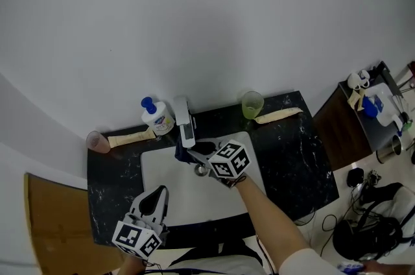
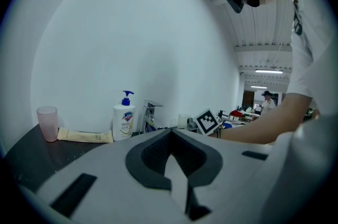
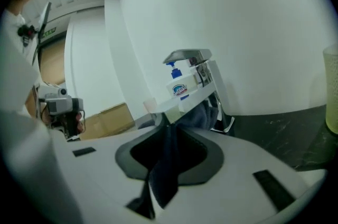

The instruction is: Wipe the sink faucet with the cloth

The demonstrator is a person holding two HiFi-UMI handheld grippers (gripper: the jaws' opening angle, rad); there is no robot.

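The chrome faucet [image 1: 185, 122] stands at the back rim of the white sink [image 1: 162, 167]. My right gripper [image 1: 198, 161] is shut on a dark blue cloth [image 1: 187, 153], which lies against the faucet's base and spout. In the right gripper view the cloth [image 3: 199, 116] runs out from between the jaws of the right gripper [image 3: 168, 126] and bunches under the faucet [image 3: 191, 61]. My left gripper [image 1: 154, 201] hangs over the sink's front edge, jaws together with nothing in them. From the left gripper [image 2: 170, 133] the faucet [image 2: 150, 115] shows far ahead.
A soap pump bottle [image 1: 156, 116] stands left of the faucet, with a tube [image 1: 132, 137] and a pink cup [image 1: 97, 141] further left. A green cup [image 1: 252, 104] and another tube [image 1: 278, 115] sit at the right. The black counter [image 1: 295, 157] surrounds the sink.
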